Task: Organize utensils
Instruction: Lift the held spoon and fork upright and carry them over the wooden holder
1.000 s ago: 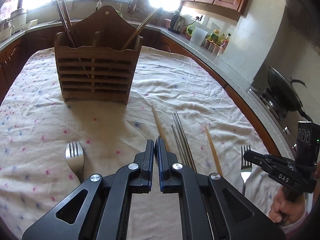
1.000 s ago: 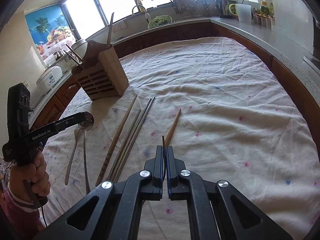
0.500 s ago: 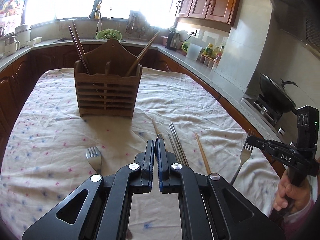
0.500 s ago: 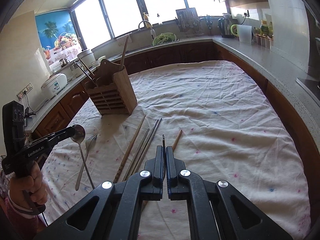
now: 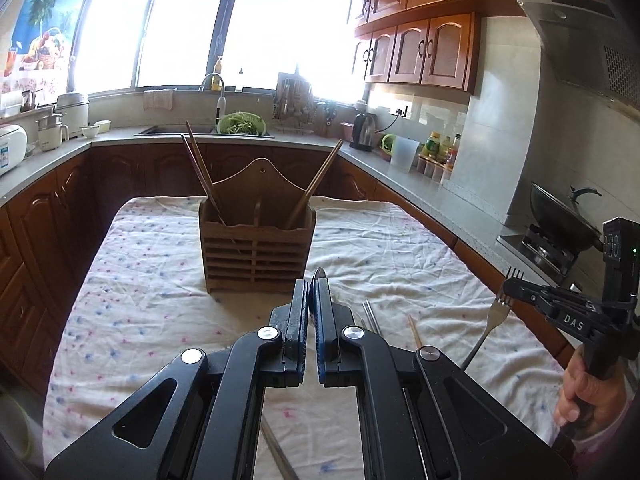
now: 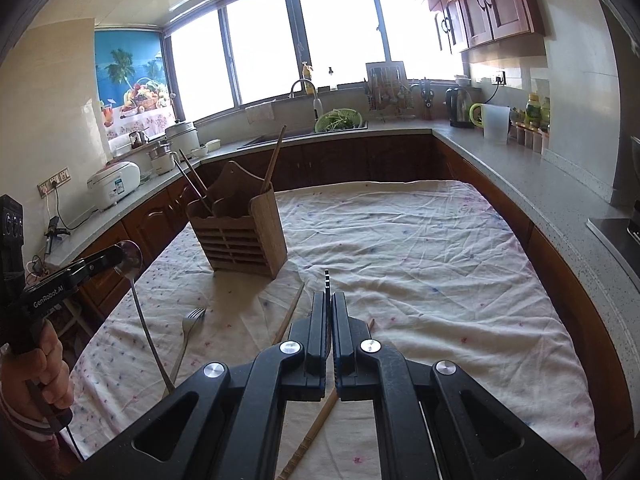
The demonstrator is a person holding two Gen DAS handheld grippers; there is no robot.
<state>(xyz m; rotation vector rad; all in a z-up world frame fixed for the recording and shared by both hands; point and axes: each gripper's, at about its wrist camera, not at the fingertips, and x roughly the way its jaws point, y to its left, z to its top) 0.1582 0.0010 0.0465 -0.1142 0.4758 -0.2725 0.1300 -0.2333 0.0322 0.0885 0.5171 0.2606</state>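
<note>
A slatted wooden utensil holder [image 5: 256, 250] [image 6: 240, 236] stands on the cloth-covered table [image 5: 400, 248] with several chopsticks in it. My left gripper [image 5: 310, 292] is shut on a metal spoon [image 6: 132, 276], raised above the table. The spoon hangs from the left gripper [image 6: 116, 258] in the right wrist view. My right gripper [image 6: 330, 302] is shut on a fork [image 5: 490, 324], also raised. The right gripper [image 5: 510, 288] shows at the right of the left wrist view. A second fork [image 6: 188, 332], wooden chopsticks [image 6: 288, 312] and metal chopsticks [image 5: 370, 318] lie on the cloth.
Kitchen counters ring the table. A sink with a green colander [image 5: 242, 124] is behind, a wok on the stove [image 5: 560, 220] at the right, a rice cooker [image 6: 114, 186] at the left. A kettle [image 5: 364, 132] and bottles [image 5: 440, 148] stand on the right counter.
Both grippers have risen from the table and levelled out, lifting the spoon and the fork off the cloth. The holder now sits farther ahead and lower in view.
</note>
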